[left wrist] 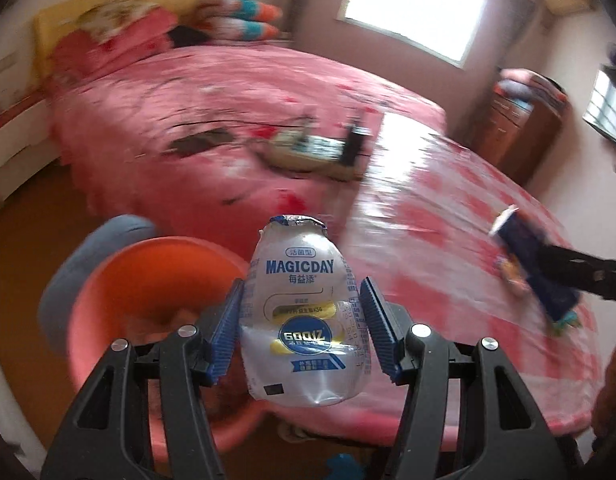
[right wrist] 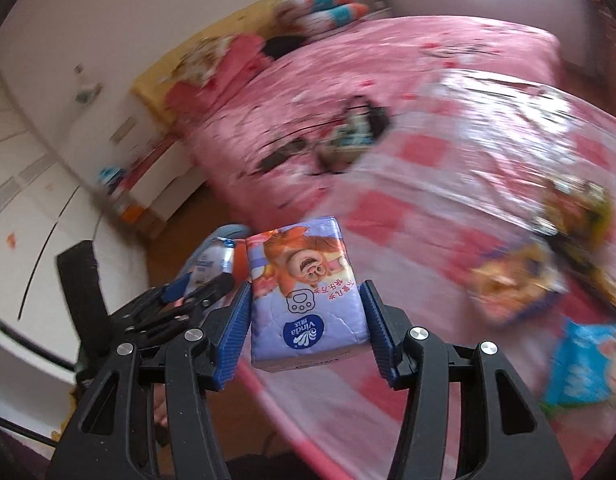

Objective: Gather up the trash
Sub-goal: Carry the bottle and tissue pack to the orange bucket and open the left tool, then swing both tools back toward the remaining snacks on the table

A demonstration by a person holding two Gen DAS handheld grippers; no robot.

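Bedroom; left tool (left wrist: 302, 312) clamps bottle (left wrist: 304, 316) beside orange bin (left wrist: 148, 280).

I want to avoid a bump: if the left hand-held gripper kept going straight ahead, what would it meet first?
Probably the bed, with the bottle it grips arriving first. Depth is unclear; the orange bin lies lower left.

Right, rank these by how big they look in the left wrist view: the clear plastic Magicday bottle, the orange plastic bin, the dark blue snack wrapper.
1. Orange plastic bin, though the bottle hides part of it.
2. Clear plastic Magicday bottle; it sits nearest the camera in the left tongs, so this is looks only.
3. Dark blue snack wrapper, farther off in the right tongs.
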